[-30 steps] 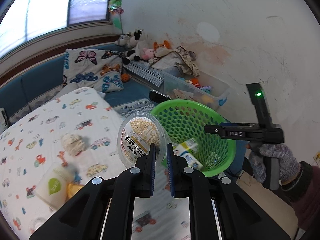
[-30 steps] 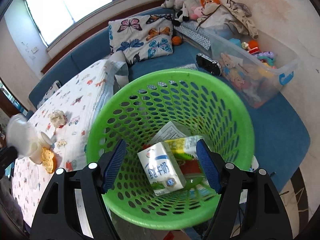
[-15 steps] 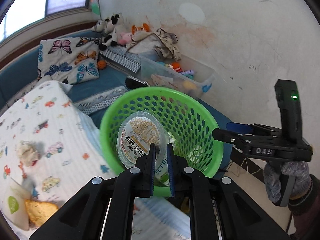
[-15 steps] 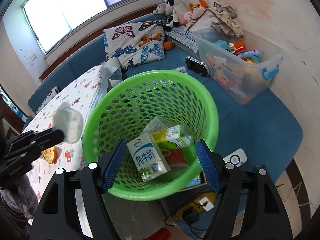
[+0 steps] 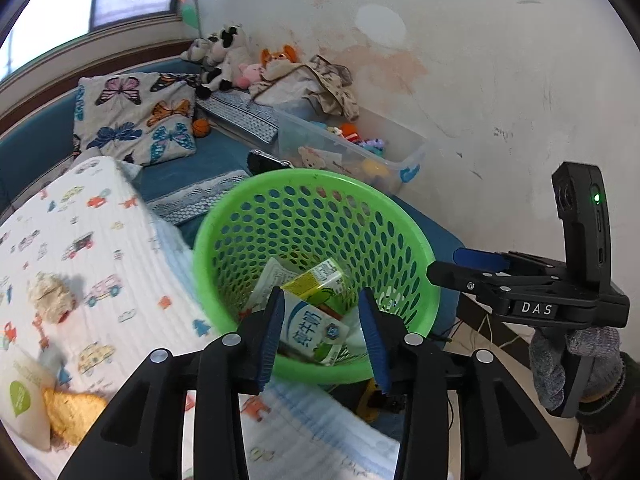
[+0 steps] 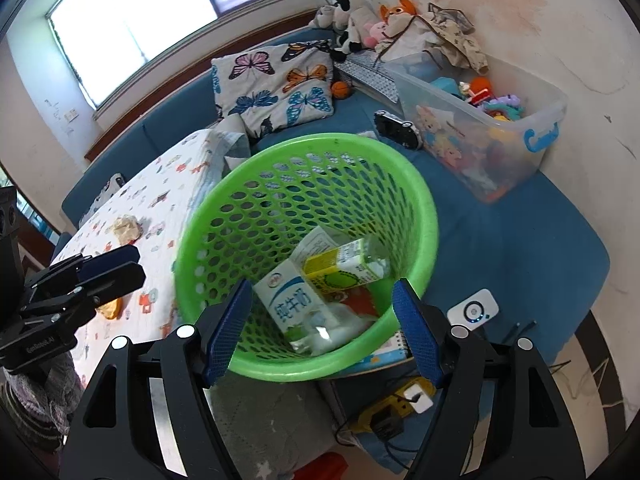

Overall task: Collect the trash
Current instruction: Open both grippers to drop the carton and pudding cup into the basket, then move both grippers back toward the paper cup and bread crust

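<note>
A green perforated basket (image 5: 404, 236) (image 6: 416, 192) stands at the bed's edge. Inside lie a white and blue milk carton (image 5: 310, 330) (image 6: 290, 300), a yellow and green carton (image 5: 316, 284) (image 6: 340, 268) and a clear plastic lid (image 6: 320, 334). My left gripper (image 5: 322, 338) is open and empty over the basket's near rim; it also shows at the left of the right wrist view (image 6: 112, 268). My right gripper (image 6: 320, 330) is open and empty just before the basket; it shows at the right of the left wrist view (image 5: 472, 266). A crumpled paper ball (image 5: 50, 296) (image 6: 126, 228), a white cup (image 5: 22, 396) and a yellowish wrapper (image 5: 72, 414) lie on the car-print sheet.
A clear bin of toys (image 6: 500, 128) stands behind the basket by the wall. A butterfly pillow (image 6: 276, 84) and plush toys (image 6: 360, 20) lie on the blue sofa. A black device (image 6: 398, 130) lies near the basket. A charger and cables (image 6: 392, 412) are on the floor.
My left gripper carried the clear lid over the basket, opened and let it go; the lid now lies inside. The right gripper stayed open by the basket.
</note>
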A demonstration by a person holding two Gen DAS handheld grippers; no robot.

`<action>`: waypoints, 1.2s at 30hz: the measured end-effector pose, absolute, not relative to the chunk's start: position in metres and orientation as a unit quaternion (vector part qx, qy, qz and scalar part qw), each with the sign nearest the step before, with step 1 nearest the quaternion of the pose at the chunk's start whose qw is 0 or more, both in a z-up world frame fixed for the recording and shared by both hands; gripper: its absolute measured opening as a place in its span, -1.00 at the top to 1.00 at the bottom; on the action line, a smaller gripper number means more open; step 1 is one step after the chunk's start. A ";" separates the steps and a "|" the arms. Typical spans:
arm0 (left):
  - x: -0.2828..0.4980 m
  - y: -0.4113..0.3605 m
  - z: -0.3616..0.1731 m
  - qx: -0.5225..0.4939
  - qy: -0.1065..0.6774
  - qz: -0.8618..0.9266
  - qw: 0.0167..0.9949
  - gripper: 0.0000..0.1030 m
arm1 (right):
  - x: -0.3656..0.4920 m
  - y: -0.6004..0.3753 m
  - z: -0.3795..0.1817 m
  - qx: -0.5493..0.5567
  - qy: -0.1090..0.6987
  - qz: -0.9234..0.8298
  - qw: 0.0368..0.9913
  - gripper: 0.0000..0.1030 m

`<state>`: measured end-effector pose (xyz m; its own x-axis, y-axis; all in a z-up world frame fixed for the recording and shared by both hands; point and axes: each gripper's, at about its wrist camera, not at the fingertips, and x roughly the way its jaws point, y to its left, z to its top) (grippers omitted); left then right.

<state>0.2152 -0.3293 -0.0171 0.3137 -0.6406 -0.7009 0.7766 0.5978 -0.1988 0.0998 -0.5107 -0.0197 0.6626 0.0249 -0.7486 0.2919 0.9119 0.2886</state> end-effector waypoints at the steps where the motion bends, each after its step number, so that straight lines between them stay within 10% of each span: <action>1: 0.214 -0.323 -0.016 0.086 0.386 -0.437 0.808 0.23 | 0.100 -0.507 -0.018 0.195 0.403 -0.072 0.891 -0.41; 36: 0.265 -0.075 -0.041 0.026 0.392 -0.251 0.885 -0.47 | 0.164 -0.347 -0.010 0.112 0.433 0.074 0.891 -0.44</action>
<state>0.2648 -0.0753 -0.0413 0.5664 -0.4233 -0.7072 0.4640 0.8729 -0.1509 0.1635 -0.3466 -0.0103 0.6142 0.2289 -0.7552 -0.0354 0.9640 0.2634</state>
